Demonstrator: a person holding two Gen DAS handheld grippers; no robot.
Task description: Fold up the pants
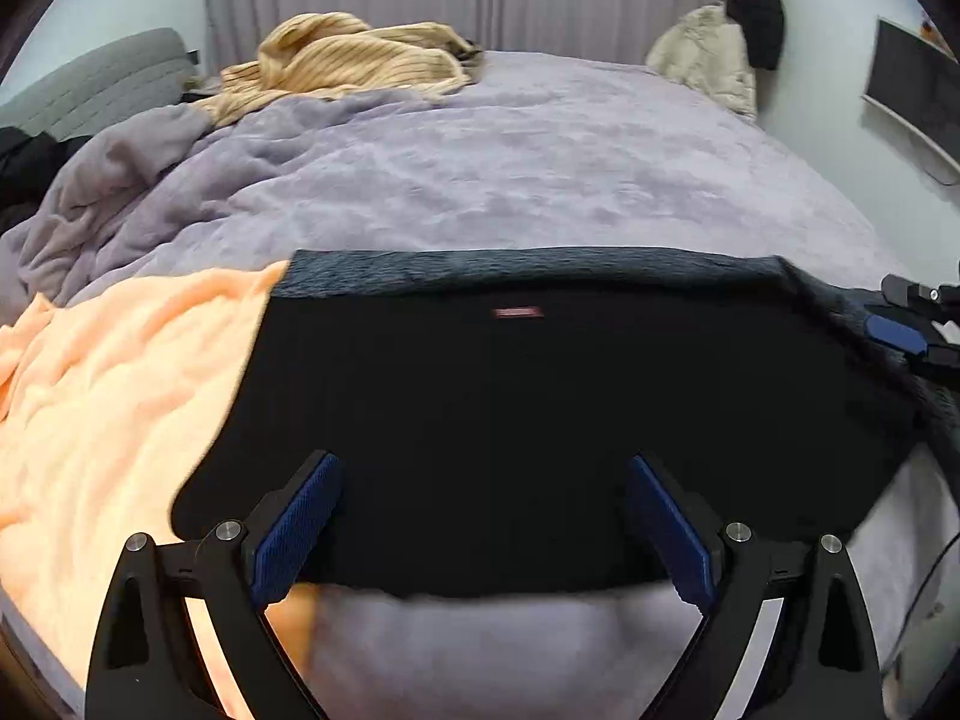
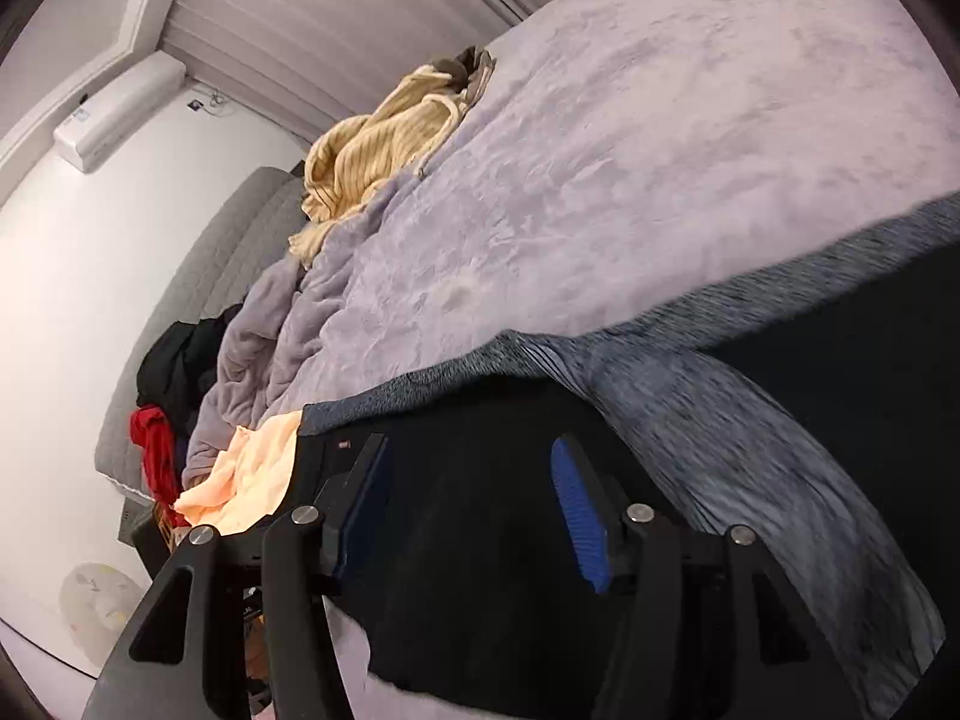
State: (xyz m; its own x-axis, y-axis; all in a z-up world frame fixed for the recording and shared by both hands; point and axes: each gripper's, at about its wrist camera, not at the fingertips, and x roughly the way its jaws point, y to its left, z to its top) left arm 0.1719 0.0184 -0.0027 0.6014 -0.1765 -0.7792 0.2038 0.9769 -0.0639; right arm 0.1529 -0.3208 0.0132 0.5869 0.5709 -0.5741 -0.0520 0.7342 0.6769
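Note:
Black pants (image 1: 510, 408) with a grey fleecy lining (image 1: 480, 270) lie folded flat on the lilac bed cover (image 1: 510, 168); a small red label (image 1: 519, 313) shows near their far edge. My left gripper (image 1: 483, 468) hovers open over the near edge of the pants, nothing between its blue pads. In the left wrist view my right gripper (image 1: 900, 330) shows at the pants' right edge. In the right wrist view the right gripper (image 2: 469, 450) is open above the black pants (image 2: 468, 570), with a turned-over grey lining (image 2: 720, 420) beside it. Neither gripper holds cloth.
A peach blanket (image 1: 120, 396) lies left of the pants. A beige ribbed sweater (image 1: 354, 60) sits at the far side of the bed, with a cream jacket (image 1: 702, 54) at the far right. Dark and red clothes (image 2: 156, 450) are piled by the grey headboard (image 1: 102, 84). A screen (image 1: 918, 96) hangs on the right wall.

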